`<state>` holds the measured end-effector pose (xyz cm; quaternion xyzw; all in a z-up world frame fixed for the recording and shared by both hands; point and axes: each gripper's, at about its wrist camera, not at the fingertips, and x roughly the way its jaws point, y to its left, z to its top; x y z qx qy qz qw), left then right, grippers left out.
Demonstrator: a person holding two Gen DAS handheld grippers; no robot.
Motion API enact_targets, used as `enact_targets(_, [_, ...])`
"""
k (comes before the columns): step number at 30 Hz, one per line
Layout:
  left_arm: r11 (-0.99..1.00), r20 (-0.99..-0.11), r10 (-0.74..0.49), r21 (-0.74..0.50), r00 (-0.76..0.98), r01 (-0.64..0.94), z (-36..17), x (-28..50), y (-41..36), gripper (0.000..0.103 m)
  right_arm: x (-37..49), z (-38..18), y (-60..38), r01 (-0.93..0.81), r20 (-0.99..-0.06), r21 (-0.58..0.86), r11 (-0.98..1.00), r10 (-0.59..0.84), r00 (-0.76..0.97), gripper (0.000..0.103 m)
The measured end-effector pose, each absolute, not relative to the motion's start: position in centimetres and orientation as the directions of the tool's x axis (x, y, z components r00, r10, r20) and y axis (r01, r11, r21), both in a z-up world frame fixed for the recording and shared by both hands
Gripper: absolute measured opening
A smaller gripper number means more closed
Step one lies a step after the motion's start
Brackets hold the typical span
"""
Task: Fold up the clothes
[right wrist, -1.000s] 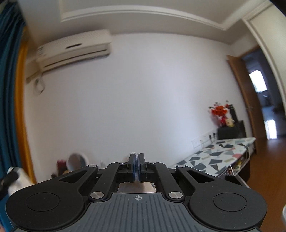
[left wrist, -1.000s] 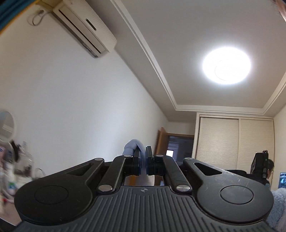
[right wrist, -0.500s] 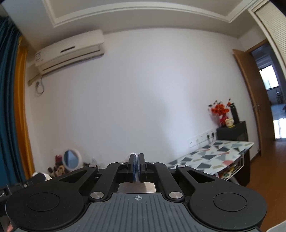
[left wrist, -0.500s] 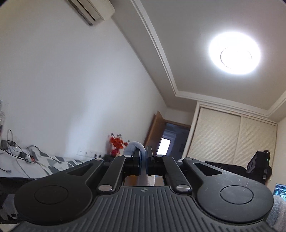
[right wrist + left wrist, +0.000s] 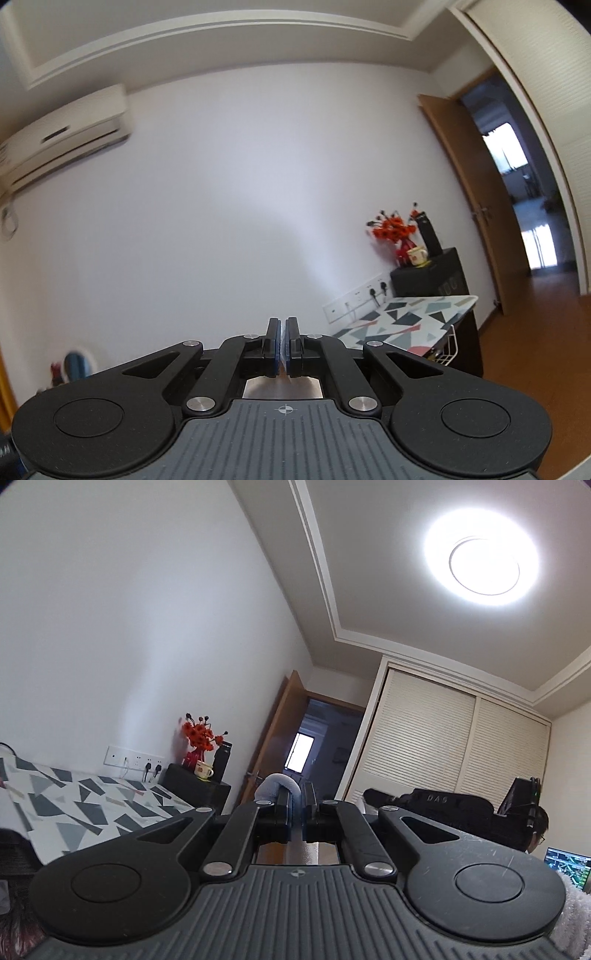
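Observation:
My left gripper [image 5: 294, 794] points up toward the far wall and is shut on a fold of pale blue-grey cloth [image 5: 275, 787] that bulges over the left fingertip. The rest of that garment hangs below, out of sight. A fuzzy pale fabric [image 5: 576, 904] shows at the lower right edge of the left wrist view. My right gripper [image 5: 283, 325] is also raised and shut. Only a thin pale sliver of cloth [image 5: 283, 350] shows between its blue pads.
A table with a grey triangle-patterned cover [image 5: 74, 801] [image 5: 413, 317] stands along the white wall. A black cabinet [image 5: 432, 273] carries red flowers [image 5: 199, 734], a mug and a bottle. There is an open wooden door [image 5: 476, 192]. A person [image 5: 537, 823] sits at right by a screen.
Both views have swung right: the air conditioner left the left wrist view, and the patterned table and flowers came in. Both grippers stay shut.

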<state>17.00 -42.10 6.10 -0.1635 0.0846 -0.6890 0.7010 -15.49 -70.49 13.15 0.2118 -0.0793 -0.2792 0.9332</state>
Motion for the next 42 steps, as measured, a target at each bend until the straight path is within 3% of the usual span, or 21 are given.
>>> enact_targets(2, [-0.012, 0.091, -0.996, -0.331, 0.019, 0.944, 5.7, 18.0, -45.1, 0.004, -14.6, 14.1, -72.7, 0.49, 0.094, 0.416, 0.766, -0.572, 0.815, 0.0])
enact_targets(5, [-0.026, 0.066, -0.998, -0.309, -0.005, 0.951, 5.2, 19.5, -49.7, 0.003, -12.3, 15.4, -76.2, 0.572, 0.076, 0.327, 0.752, -0.625, 0.777, 0.0])
enact_targets(9, [-0.048, 0.027, -0.999, -0.25, -0.042, 0.967, 4.8, 20.0, -55.6, 0.002, -10.1, 13.3, -81.6, 0.576, 0.02, 0.368, 0.73, -0.625, 0.78, 0.0])
enact_targets(11, [-0.049, 0.036, -0.998, -0.229, -0.042, 0.972, 5.3, 20.5, -57.5, 0.002, -8.8, 11.4, -83.9, 0.581, -0.019, 0.392, 0.713, -0.625, 0.78, 0.006])
enact_targets(13, [-0.036, 0.064, -0.998, -0.189, -0.024, 0.981, 6.7, 21.4, -58.8, 0.002, -7.6, 8.8, -86.2, 0.58, -0.079, 0.445, 0.682, -0.615, 0.785, 0.022])
enact_targets(20, [0.136, 0.156, -0.976, -0.106, 0.151, 0.985, 11.6, 25.0, -61.0, 0.002, 0.4, -1.3, -90.4, 0.562, -0.32, 0.461, 0.687, -0.462, 0.827, 0.045])
enact_targets(23, [0.228, 0.184, -0.952, -0.101, 0.244, 0.968, 13.0, 25.9, -62.0, 0.002, 4.6, -3.8, -90.5, 0.473, -0.341, 0.431, 0.769, -0.346, 0.874, 0.054])
enact_targets(28, [0.338, 0.336, -0.882, -0.041, 0.332, 0.94, 15.6, 25.3, -63.1, 0.0, 9.6, -3.9, -89.1, 0.296, -0.296, 0.342, 0.892, -0.197, 0.935, 0.078])
enact_targets(30, [0.416, 0.255, -0.88, 0.005, 0.401, 0.909, 15.9, 26.5, -66.5, 0.0, 11.8, -6.0, -89.0, 0.262, -0.279, 0.297, 0.918, -0.179, 0.943, 0.085])
enact_targets(31, [0.47, 0.151, -0.875, 0.041, 0.46, 0.882, 16.6, 28.1, -68.4, 0.0, 13.5, -7.6, -89.5, 0.307, -0.374, 0.176, 0.935, -0.225, 0.9, 0.07])
enact_targets(32, [0.492, 0.075, -0.87, 0.047, 0.488, 0.869, 15.9, 28.9, -68.9, 0.0, 14.5, -8.4, -91.0, 0.369, -0.483, 0.1, 0.924, -0.279, 0.83, 0.01])
enact_targets(33, [0.507, 0.022, -0.862, 0.026, 0.507, 0.861, 13.6, 28.6, -68.6, 0.001, 14.1, -8.2, -93.8, 0.407, -0.512, 0.154, 0.9, -0.28, 0.812, 0.012])
enact_targets(34, [0.523, -0.031, -0.852, 0.006, 0.523, 0.853, 11.2, 28.3, -68.4, 0.002, 12.6, -7.7, -96.5, 0.421, -0.48, 0.253, 0.871, -0.265, 0.836, 0.048])
enact_targets(36, [0.555, -0.139, -0.826, -0.03, 0.547, 0.831, 6.5, 27.8, -67.9, 0.018, 10.4, -7.8, -99.4, 0.491, -0.43, 0.276, 0.827, -0.35, 0.832, 0.1])
enact_targets(37, [0.572, -0.193, -0.809, -0.046, 0.555, 0.819, 4.2, 27.6, -67.6, 0.043, 10.1, -8.5, -99.9, 0.547, -0.434, 0.232, 0.804, -0.418, 0.798, 0.097])
enact_targets(38, [0.589, -0.246, -0.791, -0.061, 0.56, 0.805, 1.8, 27.3, -67.4, 0.061, 9.8, -9.5, -100.3, 0.59, -0.444, 0.209, 0.78, -0.462, 0.768, 0.097])
enact_targets(42, [0.661, -0.453, -0.698, -0.11, 0.554, 0.743, -7.6, 26.2, -66.4, 0.063, 10.3, -15.5, -100.4, 0.67, -0.577, 0.243, 0.701, -0.451, 0.681, 0.096])
